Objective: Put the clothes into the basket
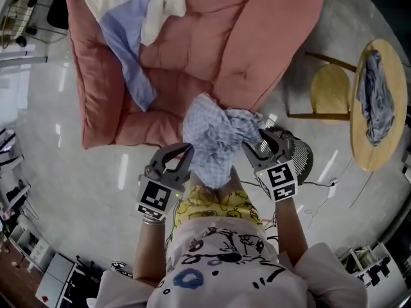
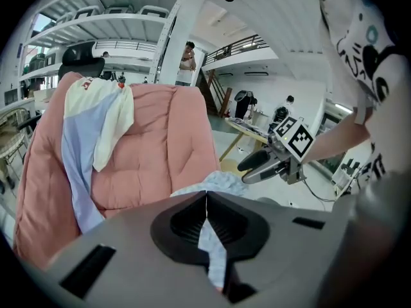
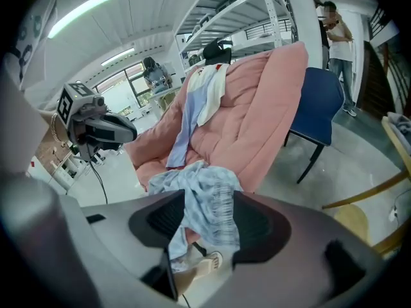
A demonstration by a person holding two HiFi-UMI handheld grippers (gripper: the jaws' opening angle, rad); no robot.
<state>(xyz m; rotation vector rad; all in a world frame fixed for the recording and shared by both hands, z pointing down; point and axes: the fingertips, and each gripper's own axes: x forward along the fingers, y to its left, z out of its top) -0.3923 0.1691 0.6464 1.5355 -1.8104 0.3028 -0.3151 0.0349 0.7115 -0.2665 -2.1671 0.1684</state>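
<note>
A light blue checked garment [image 1: 212, 143] hangs between my two grippers in front of the person's legs. My left gripper [image 1: 182, 153] is shut on it; in the left gripper view a strip of the cloth [image 2: 212, 255] hangs from the closed jaws. My right gripper [image 1: 259, 145] stands with its jaws wide apart, and the cloth [image 3: 209, 201] lies loosely in the gap between them. A dark mesh basket [image 1: 304, 159] sits on the floor just beyond the right gripper. On the pink sofa [image 1: 257, 37] lie a lavender garment [image 1: 128, 50] and a cream one [image 1: 164, 5].
At the right, a round wooden table [image 1: 385, 149] carries a blue-grey garment [image 1: 376, 95], with a yellow wooden chair [image 1: 331, 88] next to it. A cable runs over the floor near the basket. Desks and shelves line the left edge, and people stand far off.
</note>
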